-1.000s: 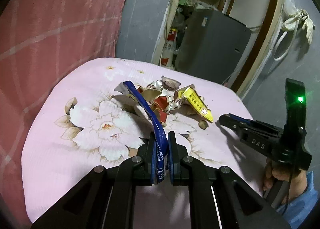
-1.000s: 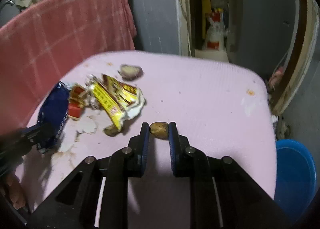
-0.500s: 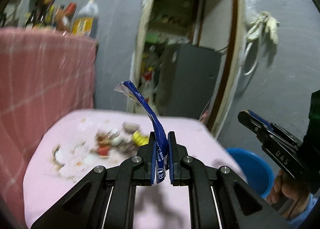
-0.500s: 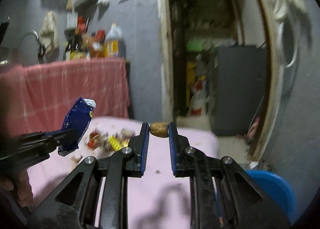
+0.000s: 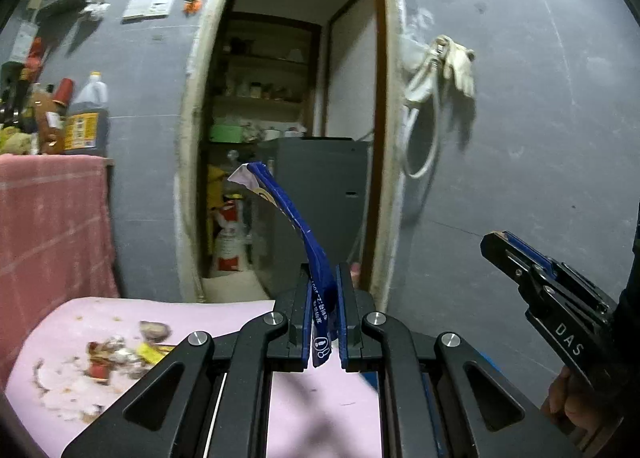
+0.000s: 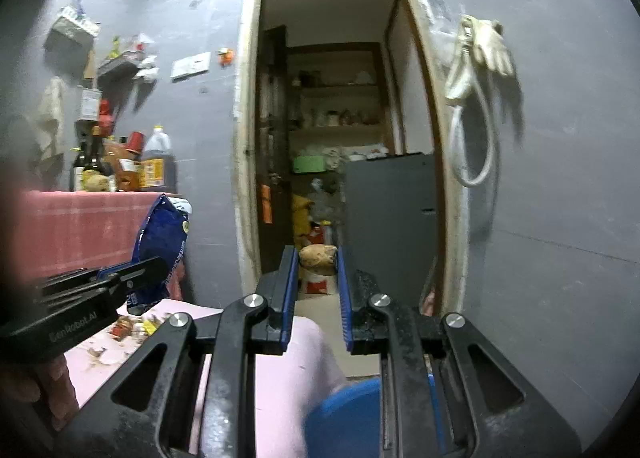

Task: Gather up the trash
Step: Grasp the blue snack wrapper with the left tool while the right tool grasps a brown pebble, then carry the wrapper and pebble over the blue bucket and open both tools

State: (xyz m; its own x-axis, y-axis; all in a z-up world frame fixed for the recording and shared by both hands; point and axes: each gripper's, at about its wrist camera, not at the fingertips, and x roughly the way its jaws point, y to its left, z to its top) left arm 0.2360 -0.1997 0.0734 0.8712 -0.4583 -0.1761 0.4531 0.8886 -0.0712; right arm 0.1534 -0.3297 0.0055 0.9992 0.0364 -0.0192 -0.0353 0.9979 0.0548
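While both hands are carrying their loads level in front of the doorway, the pink table is sitting low at about eight o'clock in the left wrist view, and the blue bin is showing at six o'clock in the right wrist view, below the jaws. The leftover trash pile — wrappers and scraps — is lying on the pink cloth, waiting for collection. The left gripper is pinching the blue wrapper, which is standing up toward twelve o'clock. The right gripper is clamping a small brown scrap at its tips. Judging by this, two pieces are lifted but not binned — dropping them seems next, then returning for the pile.
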